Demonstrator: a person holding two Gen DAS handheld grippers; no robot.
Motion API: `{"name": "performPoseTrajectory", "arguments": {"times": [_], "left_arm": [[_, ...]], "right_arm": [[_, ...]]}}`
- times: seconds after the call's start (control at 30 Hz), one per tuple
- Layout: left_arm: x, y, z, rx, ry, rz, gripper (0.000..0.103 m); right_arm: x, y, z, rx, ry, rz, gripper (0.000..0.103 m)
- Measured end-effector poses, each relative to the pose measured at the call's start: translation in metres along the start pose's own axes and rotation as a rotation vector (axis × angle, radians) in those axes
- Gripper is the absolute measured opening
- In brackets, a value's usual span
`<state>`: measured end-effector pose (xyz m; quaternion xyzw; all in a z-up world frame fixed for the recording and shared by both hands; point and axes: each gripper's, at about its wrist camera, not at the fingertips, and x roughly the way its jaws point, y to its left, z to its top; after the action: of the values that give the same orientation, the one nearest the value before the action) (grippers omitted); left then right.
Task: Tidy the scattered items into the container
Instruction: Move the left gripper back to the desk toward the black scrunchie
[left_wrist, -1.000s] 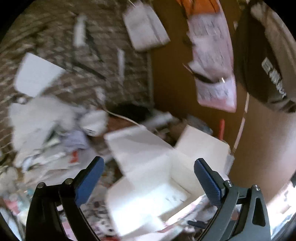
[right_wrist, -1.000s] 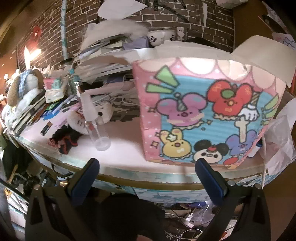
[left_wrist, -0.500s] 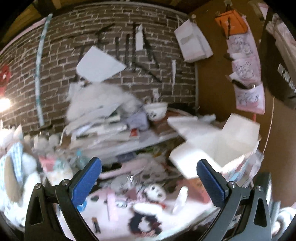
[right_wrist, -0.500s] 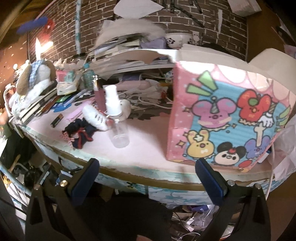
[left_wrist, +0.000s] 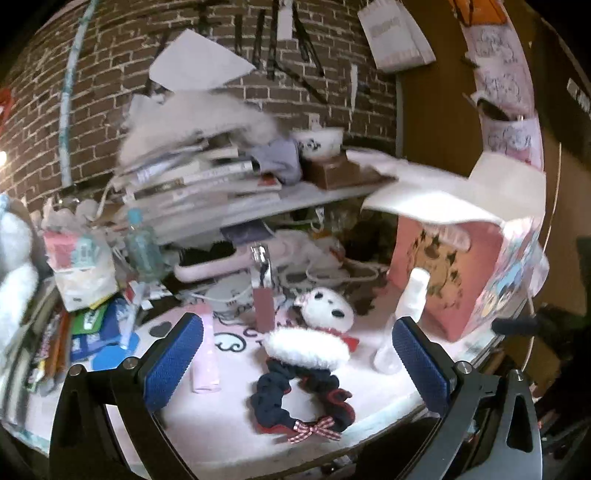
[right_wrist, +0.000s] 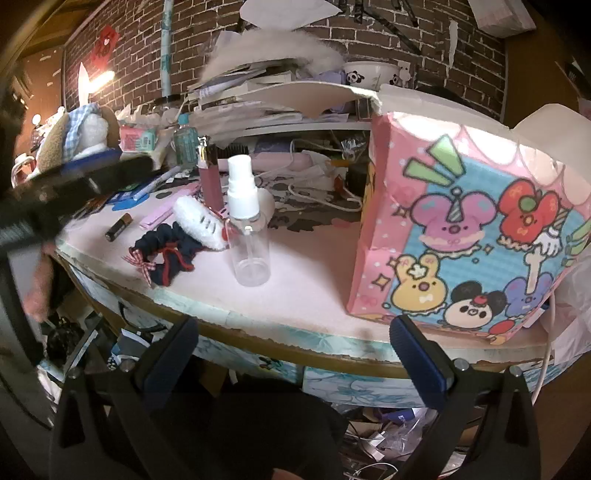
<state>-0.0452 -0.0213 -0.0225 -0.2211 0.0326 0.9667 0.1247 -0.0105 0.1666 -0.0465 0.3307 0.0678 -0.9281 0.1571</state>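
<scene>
A pink cartoon-printed box with its white flaps open stands at the right of the pink table; the same box shows at the right in the left wrist view. Left of it stands a clear spray bottle. A navy scrunchie with a checked bow, a white fluffy scrunchie, a pink lip gloss tube and a flat pink stick lie near it. My left gripper is open above the scrunchies. My right gripper is open, below the table's front edge.
A stack of books and papers with a panda bowl sits at the back against the brick wall. A small battery, pens and a water bottle lie left. The other gripper shows blurred at the left of the right wrist view.
My left gripper has swung down from the wall and box top to face the scrunchies on the table. My right gripper's view has shifted left, bringing the spray bottle toward the centre.
</scene>
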Motion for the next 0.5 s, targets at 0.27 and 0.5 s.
{"name": "performPoseTrajectory", "arguments": {"times": [0.27,0.5], "left_arm": [[0.023,-0.001,-0.011,-0.01,0.025,-0.033,0.102],[0.038,-0.001,-0.017,-0.026,0.061,-0.035,0.102]], "right_arm": [[0.002,0.0,0.0,-0.001,0.008,0.004,0.103],[0.003,0.002,-0.001,-0.001,0.015,0.013,0.103]]}}
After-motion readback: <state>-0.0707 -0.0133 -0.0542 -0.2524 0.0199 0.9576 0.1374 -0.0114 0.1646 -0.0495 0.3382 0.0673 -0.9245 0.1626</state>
